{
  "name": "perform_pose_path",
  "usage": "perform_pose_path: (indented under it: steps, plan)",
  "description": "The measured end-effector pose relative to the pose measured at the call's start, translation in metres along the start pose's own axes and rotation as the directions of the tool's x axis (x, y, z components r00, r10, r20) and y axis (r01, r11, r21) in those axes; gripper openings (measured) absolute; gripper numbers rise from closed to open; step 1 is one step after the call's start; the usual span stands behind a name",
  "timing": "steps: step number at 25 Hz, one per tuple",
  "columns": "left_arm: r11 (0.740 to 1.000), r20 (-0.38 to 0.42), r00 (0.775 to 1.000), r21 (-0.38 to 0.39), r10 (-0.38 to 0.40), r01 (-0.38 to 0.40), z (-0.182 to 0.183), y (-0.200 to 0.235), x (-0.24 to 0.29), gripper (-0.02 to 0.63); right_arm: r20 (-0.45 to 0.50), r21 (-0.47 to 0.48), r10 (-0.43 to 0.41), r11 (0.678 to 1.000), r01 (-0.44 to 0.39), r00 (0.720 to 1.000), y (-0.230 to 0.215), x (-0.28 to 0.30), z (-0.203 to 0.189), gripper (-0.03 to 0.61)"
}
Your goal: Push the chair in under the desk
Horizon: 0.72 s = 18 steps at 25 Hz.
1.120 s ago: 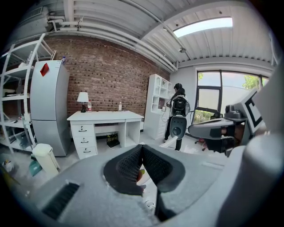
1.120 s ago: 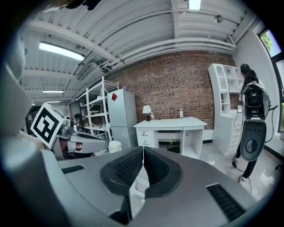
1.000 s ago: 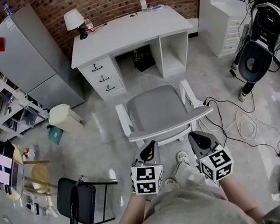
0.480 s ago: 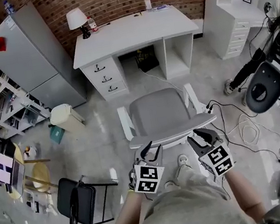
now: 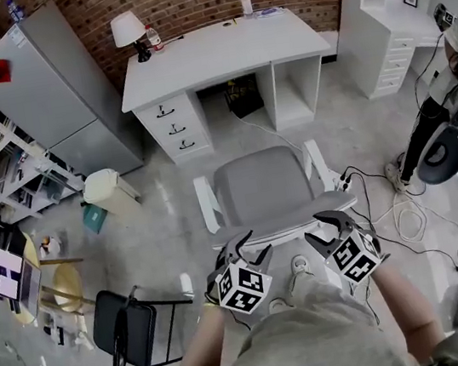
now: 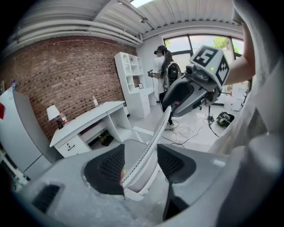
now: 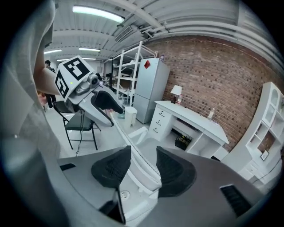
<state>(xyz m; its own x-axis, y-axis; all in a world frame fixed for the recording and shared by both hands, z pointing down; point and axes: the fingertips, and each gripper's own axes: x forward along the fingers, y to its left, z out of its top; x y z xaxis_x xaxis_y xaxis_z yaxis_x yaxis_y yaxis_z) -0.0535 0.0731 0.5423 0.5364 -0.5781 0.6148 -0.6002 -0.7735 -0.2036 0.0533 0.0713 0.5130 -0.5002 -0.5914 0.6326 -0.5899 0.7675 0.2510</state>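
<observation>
A white armchair (image 5: 263, 183) with a grey seat stands a little way from the white desk (image 5: 217, 50), its backrest (image 5: 279, 216) towards me. My left gripper (image 5: 243, 247) straddles the left end of the backrest's top edge, and my right gripper (image 5: 331, 226) straddles the right end. Both sets of jaws have just been opening. In the left gripper view the backrest edge (image 6: 146, 150) runs between the pads of the left gripper (image 6: 141, 166) with gaps on both sides. In the right gripper view the edge (image 7: 133, 153) likewise lies between the right gripper's (image 7: 143, 170) parted pads.
A black folding chair (image 5: 130, 323) stands at my left and a cream bin (image 5: 108, 193) beyond it. Cables (image 5: 388, 204) trail over the floor to the right. A person (image 5: 453, 73) and an office chair (image 5: 449, 156) are at far right. A grey fridge (image 5: 50, 85) flanks the desk.
Both grippers have come down and forward from behind the chair, rolled, and opened from shut, so they now straddle the backrest's top edge. The person at right has shifted.
</observation>
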Motion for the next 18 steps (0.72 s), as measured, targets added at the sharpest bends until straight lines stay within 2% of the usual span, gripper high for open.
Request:
perform_pose_path:
  steps: [9, 13, 18]
  plan:
    - [0.988, -0.094, 0.995, 0.152, -0.021, 0.035, -0.004, 0.001, 0.026, 0.238, -0.113, -0.166, 0.087, 0.981, -0.105, 0.99, -0.006, 0.02, -0.016, 0.163]
    - [0.977, -0.133, 0.99, 0.202, -0.046, 0.073, -0.006, 0.0, 0.034, 0.238, -0.174, -0.235, 0.12, 0.959, -0.16, 0.977, -0.008, 0.028, -0.025, 0.164]
    - [0.965, -0.167, 0.981, 0.224, -0.1, 0.136, -0.01, -0.004, 0.043, 0.244, -0.242, -0.296, 0.165, 0.926, -0.234, 0.956, -0.005, 0.041, -0.037, 0.164]
